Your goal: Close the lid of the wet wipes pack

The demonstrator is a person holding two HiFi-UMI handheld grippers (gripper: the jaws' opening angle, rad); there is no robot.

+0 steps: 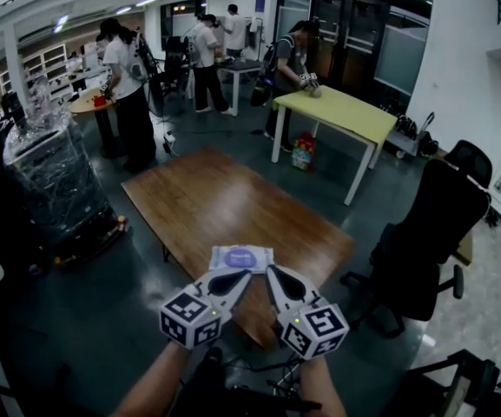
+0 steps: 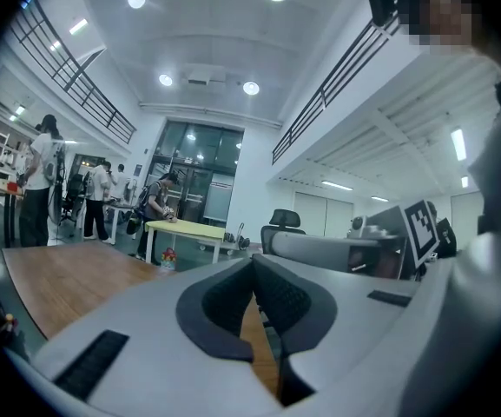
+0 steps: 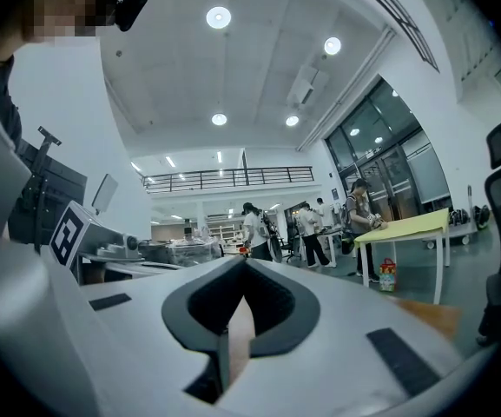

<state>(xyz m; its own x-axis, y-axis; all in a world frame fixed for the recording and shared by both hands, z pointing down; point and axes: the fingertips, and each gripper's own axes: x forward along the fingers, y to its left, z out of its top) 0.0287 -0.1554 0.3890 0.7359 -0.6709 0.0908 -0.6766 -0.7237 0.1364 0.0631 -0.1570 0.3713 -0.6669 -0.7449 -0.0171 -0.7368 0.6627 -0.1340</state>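
The big brown wooden counter (image 1: pixel 207 198) fills the middle of the head view. The wet wipes pack (image 1: pixel 241 257) lies flat on it, close to the near edge. The left tool (image 1: pixel 243 276) and the right tool (image 1: pixel 272 272) are side by side just in front of the pack. Their tips point at it, and they do not seem to touch it. Each tool has its two jaws pressed together, with nothing held between them. The lid (image 1: pixel 247 254) is probably the purple patch on top of the pack. It is too small to tell if it is up or down.

To do this well, I think one tool should rest on an end of the pack so it cannot slide off the edge. The other tool should push the lid down flat, softly, until it stays.
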